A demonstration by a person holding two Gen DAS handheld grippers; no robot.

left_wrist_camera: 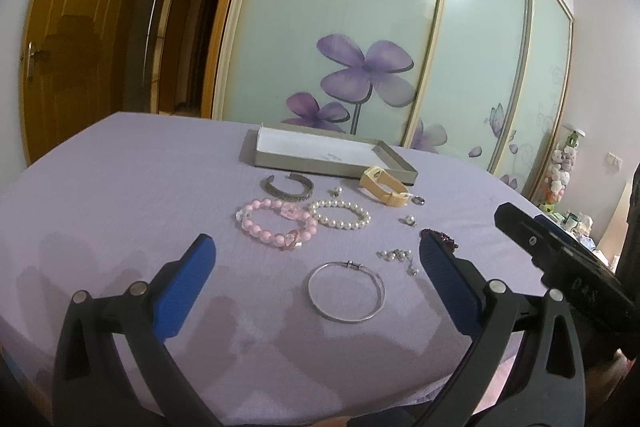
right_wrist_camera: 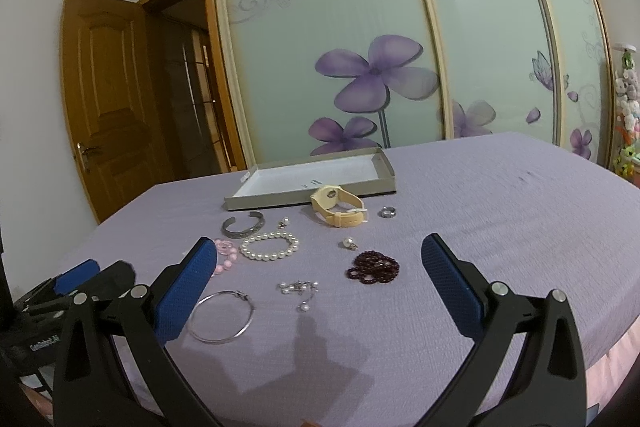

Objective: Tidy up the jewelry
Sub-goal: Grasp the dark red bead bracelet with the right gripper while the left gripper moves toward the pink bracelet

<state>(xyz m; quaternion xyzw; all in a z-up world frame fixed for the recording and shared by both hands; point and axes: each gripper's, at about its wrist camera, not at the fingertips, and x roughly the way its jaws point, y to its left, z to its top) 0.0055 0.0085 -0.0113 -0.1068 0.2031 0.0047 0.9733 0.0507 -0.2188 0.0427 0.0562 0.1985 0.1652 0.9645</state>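
Jewelry lies spread on a lilac cloth in front of a shallow grey box (left_wrist_camera: 280, 165) (right_wrist_camera: 276, 201) with a white floor. A thin silver bangle (left_wrist_camera: 346, 292) (right_wrist_camera: 221, 316) lies nearest, then a pink bead bracelet (left_wrist_camera: 279, 224) (right_wrist_camera: 226, 255), a pearl bracelet (left_wrist_camera: 340, 213) (right_wrist_camera: 269, 245), a dark metal cuff (left_wrist_camera: 287, 188) (right_wrist_camera: 243, 225), a cream watch (left_wrist_camera: 385, 189) (right_wrist_camera: 338, 209), a dark red bead strand (right_wrist_camera: 373, 267), a small pearl chain (left_wrist_camera: 397, 257) (right_wrist_camera: 299, 289) and a ring (right_wrist_camera: 387, 213). My left gripper (left_wrist_camera: 316, 245) hovers open before the bangle. My right gripper (right_wrist_camera: 319, 251) is open, holding nothing.
The cloth-covered surface (left_wrist_camera: 120, 187) (right_wrist_camera: 500, 207) ends at a near edge just under both grippers. Sliding wardrobe doors (left_wrist_camera: 360, 27) with purple flowers stand behind it, a wooden door (right_wrist_camera: 108, 99) at the left, and soft toys (left_wrist_camera: 562, 167) at the far right.
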